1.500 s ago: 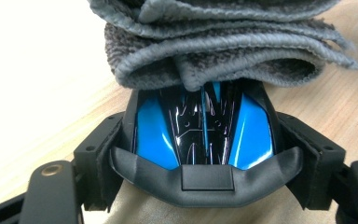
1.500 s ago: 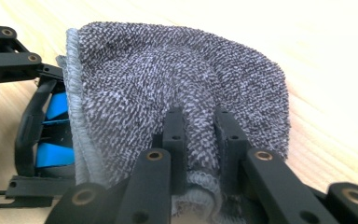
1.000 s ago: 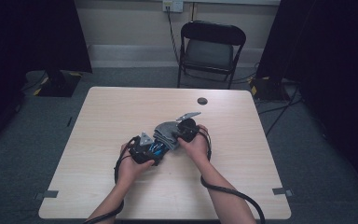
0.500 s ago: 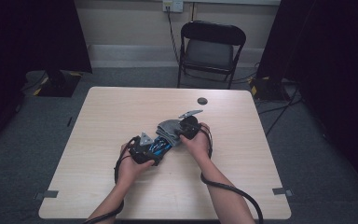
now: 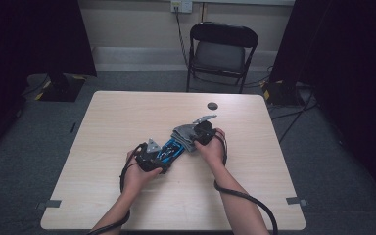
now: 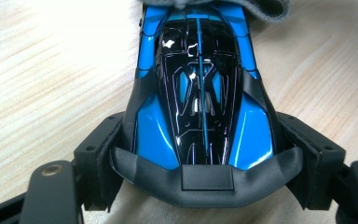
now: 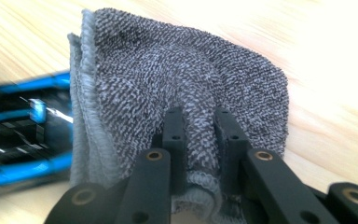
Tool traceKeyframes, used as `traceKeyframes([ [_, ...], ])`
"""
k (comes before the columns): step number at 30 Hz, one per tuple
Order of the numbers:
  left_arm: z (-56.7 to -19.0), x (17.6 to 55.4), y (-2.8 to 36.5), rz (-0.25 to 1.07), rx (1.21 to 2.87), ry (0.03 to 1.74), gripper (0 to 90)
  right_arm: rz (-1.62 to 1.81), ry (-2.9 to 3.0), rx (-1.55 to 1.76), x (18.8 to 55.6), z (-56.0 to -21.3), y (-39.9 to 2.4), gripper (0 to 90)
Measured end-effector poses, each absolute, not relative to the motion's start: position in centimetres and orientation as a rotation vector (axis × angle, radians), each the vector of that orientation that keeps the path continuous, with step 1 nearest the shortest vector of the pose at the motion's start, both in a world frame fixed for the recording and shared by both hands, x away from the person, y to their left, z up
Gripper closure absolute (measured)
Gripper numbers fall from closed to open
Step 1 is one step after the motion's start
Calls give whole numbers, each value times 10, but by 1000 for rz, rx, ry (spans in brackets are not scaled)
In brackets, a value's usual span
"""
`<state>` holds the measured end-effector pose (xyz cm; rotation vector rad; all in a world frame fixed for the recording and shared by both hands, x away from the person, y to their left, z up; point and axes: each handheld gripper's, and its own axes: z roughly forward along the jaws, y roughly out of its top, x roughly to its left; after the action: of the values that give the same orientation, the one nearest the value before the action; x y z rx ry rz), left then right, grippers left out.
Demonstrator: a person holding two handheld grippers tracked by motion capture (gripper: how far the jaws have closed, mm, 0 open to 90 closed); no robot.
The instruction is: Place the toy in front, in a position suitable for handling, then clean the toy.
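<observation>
Barely anything has shifted over the last sec. My left hand-held gripper (image 6: 205, 186) is where it was, jaws set wide and clamped on the rear of the blue toy car (image 6: 200, 93), pads pressing its flanks, car flat on the bench (image 5: 127, 127) near the middle. My right hand-held gripper (image 7: 200, 135) is nearly shut, pinching a fold of the grey cloth (image 7: 182, 84); vs half a sec ago it looks nudged a touch along the car, cloth w/ it. The cloth drapes over the car's front end, touching it. I read that as mid-wipe: small strokes, car pinned. Front seems covered; the roof and rear look untouched by the cloth so far. A dark disc (image 5: 212, 105) sits further back, well apart.
</observation>
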<state>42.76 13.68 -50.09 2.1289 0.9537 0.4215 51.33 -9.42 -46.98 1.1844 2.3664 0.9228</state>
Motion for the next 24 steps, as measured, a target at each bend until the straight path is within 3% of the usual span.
traceKeyframes([
  [24,-501,427,137,423,2130,953,242,890,2316,1245,514,-469,-135,772],
])
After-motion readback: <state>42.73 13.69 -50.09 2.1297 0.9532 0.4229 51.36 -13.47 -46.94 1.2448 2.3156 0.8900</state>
